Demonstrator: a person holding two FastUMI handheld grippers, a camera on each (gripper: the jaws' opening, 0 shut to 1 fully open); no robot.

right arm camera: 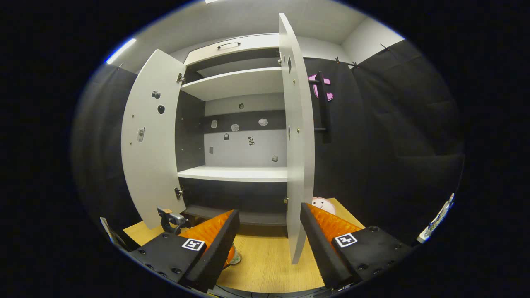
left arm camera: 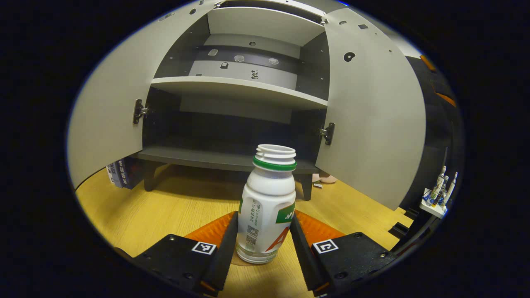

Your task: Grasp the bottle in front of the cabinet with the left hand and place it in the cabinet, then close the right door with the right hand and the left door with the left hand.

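A white bottle (left arm camera: pixel 267 207) with a green neck ring and no cap stands upright on the wooden table (left arm camera: pixel 174 207), in front of the open cabinet. My left gripper (left arm camera: pixel 264 215) is shut on the bottle, one finger against each side of its lower body. The cabinet's left door (left arm camera: pixel 103 116) and right door (left arm camera: pixel 372 116) both stand wide open, with the dark bottom shelf (left arm camera: pixel 207 157) bare behind the bottle. In the right gripper view my right gripper (right arm camera: pixel 269 211) is open and holds nothing. It sits just in front of the right door (right arm camera: pixel 296 165), seen edge-on.
A pink plush toy (left arm camera: pixel 327 179) lies by the cabinet's right leg. A dark box (left arm camera: pixel 120 171) stands under the left door. A white tray of small bottles (left arm camera: pixel 439 194) sits far right. The right door carries a black handle (right arm camera: pixel 325 107) on its outer face.
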